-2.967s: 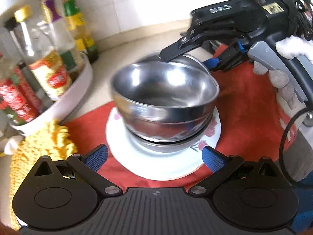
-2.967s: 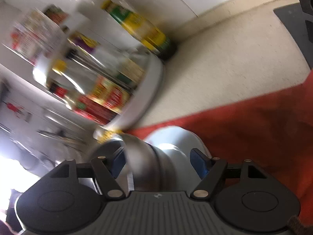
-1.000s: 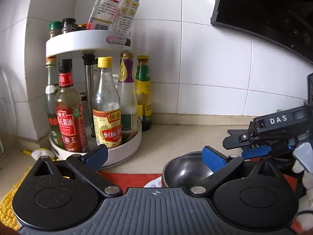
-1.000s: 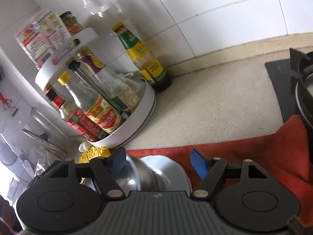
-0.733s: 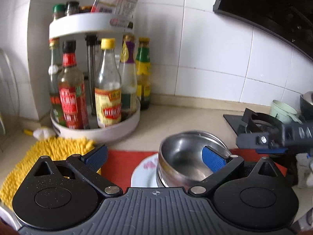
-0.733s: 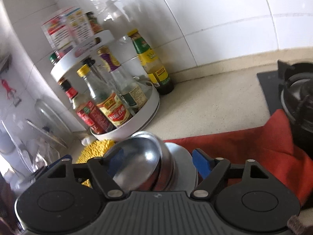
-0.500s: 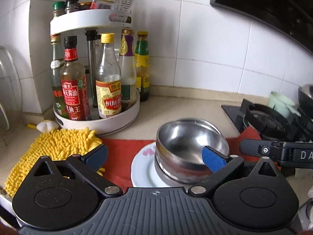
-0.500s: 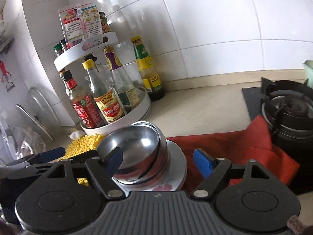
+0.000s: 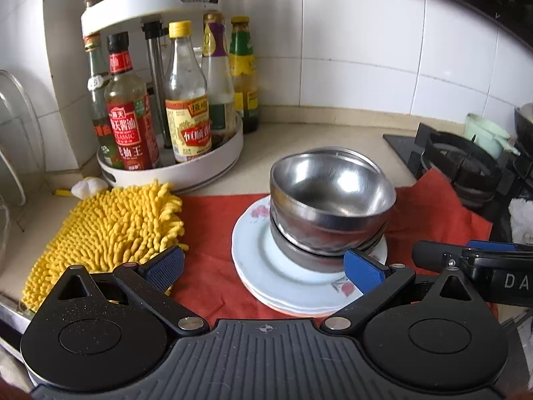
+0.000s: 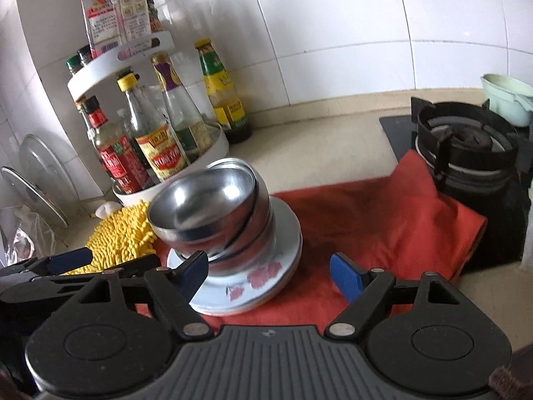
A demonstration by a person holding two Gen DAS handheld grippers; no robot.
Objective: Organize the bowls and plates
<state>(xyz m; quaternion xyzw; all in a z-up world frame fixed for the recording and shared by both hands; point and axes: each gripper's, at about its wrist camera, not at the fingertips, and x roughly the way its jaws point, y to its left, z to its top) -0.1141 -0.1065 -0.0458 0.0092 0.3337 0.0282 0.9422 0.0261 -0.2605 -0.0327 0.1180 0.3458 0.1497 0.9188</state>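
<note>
A stack of steel bowls (image 9: 329, 193) stands on a stack of white flowered plates (image 9: 253, 243) on a red cloth (image 9: 206, 233). The top bowl sits tilted in the one under it. My left gripper (image 9: 263, 268) is open just in front of the plates' near rim, gripping nothing. From the right, the fingers (image 9: 443, 258) of the other gripper reach in low beside the plates. In the right wrist view the bowls (image 10: 203, 200) and plates (image 10: 279, 250) lie ahead and to the left. My right gripper (image 10: 271, 271) is open and touches neither.
A white two-tier rack (image 9: 173, 170) full of sauce bottles stands at the back left. A yellow chenille mitt (image 9: 110, 223) lies left of the cloth. On the right are a gas burner (image 10: 466, 146) and a mint cup (image 10: 509, 100). Glass lids (image 10: 40, 173) lean at far left.
The right gripper has let go of the top bowl, which now rests on the stack. Both grippers have drawn back from the stack, and the right jaws stand wider.
</note>
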